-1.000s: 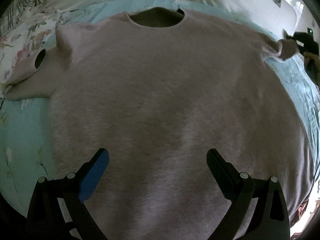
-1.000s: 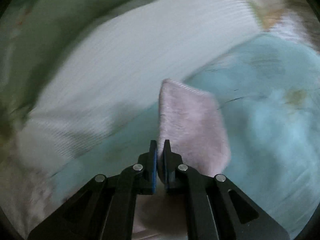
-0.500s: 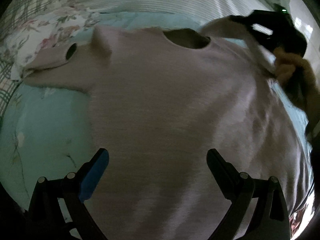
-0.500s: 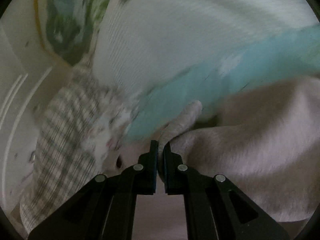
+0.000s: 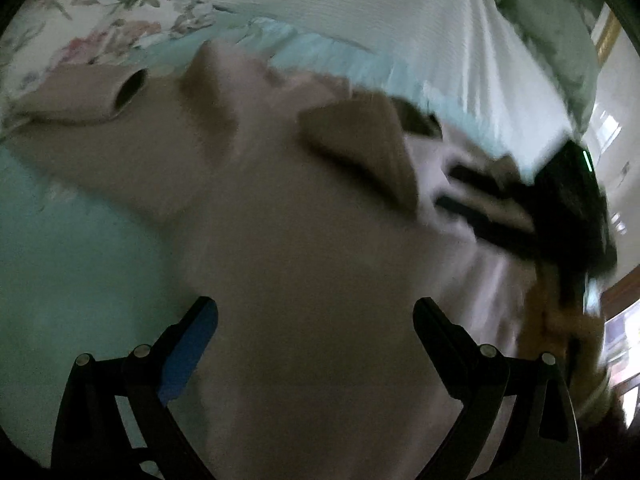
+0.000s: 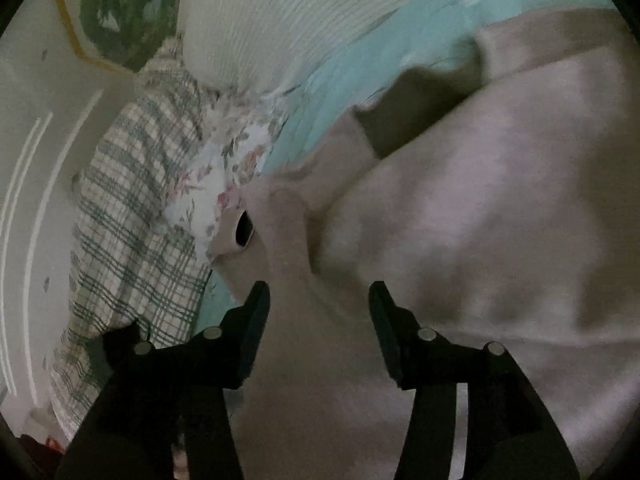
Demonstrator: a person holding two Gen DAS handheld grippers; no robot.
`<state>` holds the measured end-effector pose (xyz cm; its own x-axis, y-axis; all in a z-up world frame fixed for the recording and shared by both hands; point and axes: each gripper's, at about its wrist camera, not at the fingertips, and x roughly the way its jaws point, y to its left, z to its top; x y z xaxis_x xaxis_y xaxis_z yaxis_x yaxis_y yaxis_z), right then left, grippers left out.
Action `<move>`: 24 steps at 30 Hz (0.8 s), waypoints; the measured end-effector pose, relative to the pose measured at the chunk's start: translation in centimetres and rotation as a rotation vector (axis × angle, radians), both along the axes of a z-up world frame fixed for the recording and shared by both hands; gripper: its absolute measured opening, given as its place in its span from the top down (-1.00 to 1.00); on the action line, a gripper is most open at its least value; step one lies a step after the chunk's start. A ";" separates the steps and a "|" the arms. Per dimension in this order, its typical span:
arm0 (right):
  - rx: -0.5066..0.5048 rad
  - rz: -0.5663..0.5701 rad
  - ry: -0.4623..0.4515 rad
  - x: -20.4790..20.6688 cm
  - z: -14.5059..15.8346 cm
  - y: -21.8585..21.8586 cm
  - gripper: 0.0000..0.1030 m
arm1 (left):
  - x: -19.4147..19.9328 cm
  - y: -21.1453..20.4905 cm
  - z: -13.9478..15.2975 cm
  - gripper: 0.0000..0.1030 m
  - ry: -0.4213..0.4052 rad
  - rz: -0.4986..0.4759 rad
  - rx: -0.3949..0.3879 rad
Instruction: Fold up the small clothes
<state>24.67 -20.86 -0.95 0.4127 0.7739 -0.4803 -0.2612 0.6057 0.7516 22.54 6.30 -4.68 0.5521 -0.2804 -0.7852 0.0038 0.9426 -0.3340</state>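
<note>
1. One pale pink sweater [image 5: 304, 248] lies spread on the turquoise bed sheet [image 5: 80, 248] and fills the centre and lower part of the left wrist frame.
2. Left gripper [image 5: 316, 316]: jaws wide open, hovering over the sweater body at the bottom of the frame; nothing sits between them.
3. Left wrist view, upper left: one sleeve [image 5: 80, 96] lies folded back with its cuff opening facing right, beside a floral pillow [image 5: 100, 20].
4. Left wrist view, centre: the other sleeve [image 5: 368, 144] lies across the chest, partly covering the neck opening.
5. Right gripper [image 6: 320, 300]: jaws open over the sweater [image 6: 460, 240]. In the left wrist view it appears as a blurred dark shape at right [image 5: 560, 208], just above the fabric; contact cannot be judged.
6. Right wrist view: the sleeve cuff [image 6: 244, 232] sits left of centre, just above the jaws, next to the floral pillow [image 6: 224, 176].
7. A plaid pillow [image 6: 132, 216] is at left, and a white ribbed pillow [image 6: 288, 16] at the top.
</note>
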 end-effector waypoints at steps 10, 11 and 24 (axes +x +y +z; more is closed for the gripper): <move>0.048 -0.196 -0.053 -4.5 2.6 -7.3 -0.08 | 13.1 -4.0 -0.6 -0.85 0.054 0.008 -0.092; 0.056 -0.202 -0.054 -4.9 2.8 -7.7 -0.08 | 13.7 -4.5 -1.3 -0.46 0.073 0.046 0.001; 0.081 -0.252 -0.077 -7.8 3.3 -9.6 -0.13 | 11.2 -0.3 -2.2 -0.30 0.029 -0.019 -0.178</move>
<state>16.82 -30.47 2.40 0.6303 0.6766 -0.3806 -0.1683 0.5977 0.7838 33.78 6.00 -6.83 0.5234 -0.4270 -0.7373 0.0095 0.8682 -0.4961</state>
